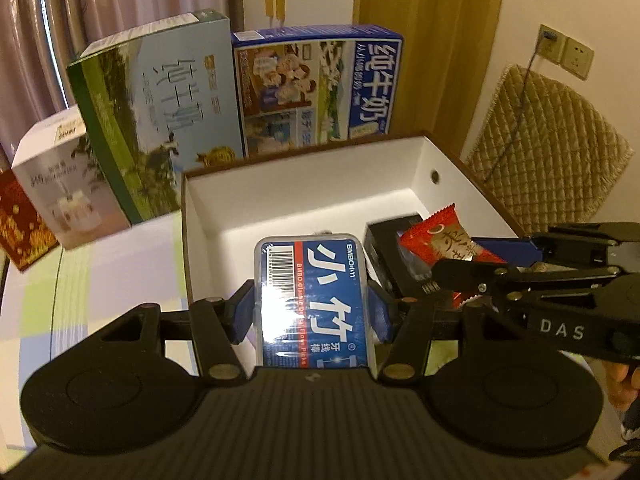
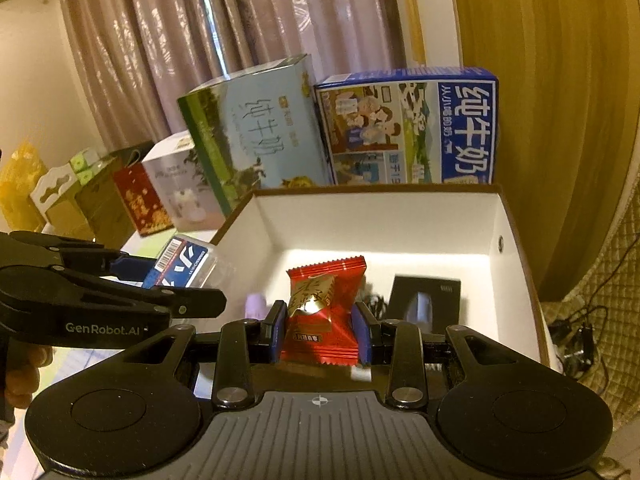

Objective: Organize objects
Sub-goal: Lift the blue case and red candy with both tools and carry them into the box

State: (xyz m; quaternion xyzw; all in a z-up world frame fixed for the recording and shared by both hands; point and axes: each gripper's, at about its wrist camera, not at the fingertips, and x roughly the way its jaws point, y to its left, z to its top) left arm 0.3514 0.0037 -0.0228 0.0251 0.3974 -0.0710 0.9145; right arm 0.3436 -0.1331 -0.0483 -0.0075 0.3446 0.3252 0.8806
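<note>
left tool (image 1: 314,312) pinching the floss pick case (image 1: 314,300), long axis pointing ahead, over the white box's (image 1: 304,200) near-left rim. right tool (image 2: 320,328) pinching a red candy packet (image 2: 322,312) above the box floor; i judge right nearer to drop.

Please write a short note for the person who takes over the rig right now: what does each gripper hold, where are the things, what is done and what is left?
Left gripper: shut on the floss pick case, above the near edge of the white box.
Right gripper: shut on the red candy packet, over the box interior.
Done: a black box already lies inside the white box.
Left: release both items into the box.
</note>
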